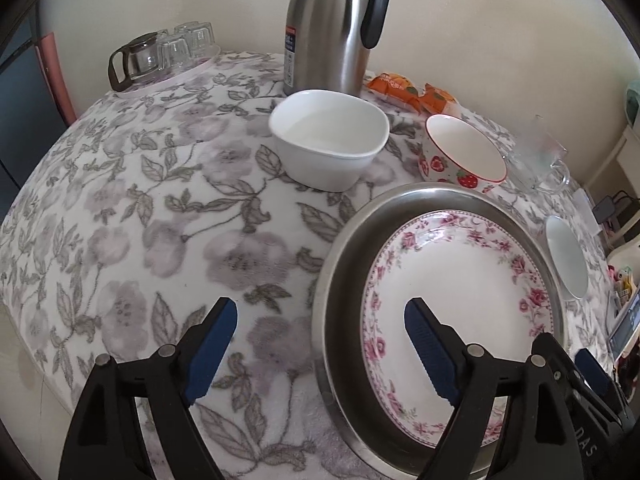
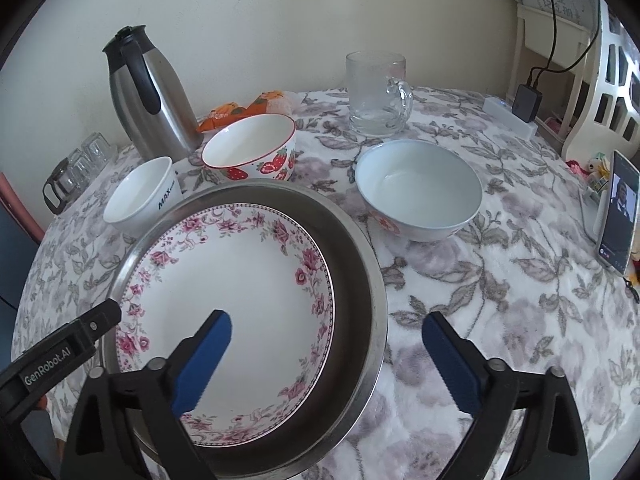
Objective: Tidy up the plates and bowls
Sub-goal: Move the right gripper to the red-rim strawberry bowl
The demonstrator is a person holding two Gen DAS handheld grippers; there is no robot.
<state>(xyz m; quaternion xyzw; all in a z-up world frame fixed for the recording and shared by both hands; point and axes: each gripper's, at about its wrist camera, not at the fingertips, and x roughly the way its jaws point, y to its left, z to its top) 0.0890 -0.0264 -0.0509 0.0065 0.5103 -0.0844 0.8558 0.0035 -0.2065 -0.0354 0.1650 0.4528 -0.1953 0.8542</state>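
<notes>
A white plate with a pink flower border (image 1: 460, 300) (image 2: 232, 300) lies inside a round steel tray (image 1: 340, 260) (image 2: 360, 248). My left gripper (image 1: 320, 352) is open and straddles the tray's left rim without touching it. My right gripper (image 2: 328, 364) is open and straddles the right rim, one finger over the plate. Behind the tray stand a white square bowl (image 1: 328, 136) (image 2: 136, 200) and a strawberry-patterned bowl (image 1: 464, 152) (image 2: 252, 148). A pale blue bowl (image 2: 418, 188) (image 1: 566, 256) sits to the tray's right.
A steel thermos jug (image 1: 332, 28), orange snack packets (image 1: 412, 92) and a glass mug (image 2: 376, 92) stand at the back. A tray of glasses with a small glass pot (image 1: 160, 56) is far left. A phone (image 2: 618, 212) leans at the right edge. The flowered tablecloth (image 1: 180, 220) covers the table.
</notes>
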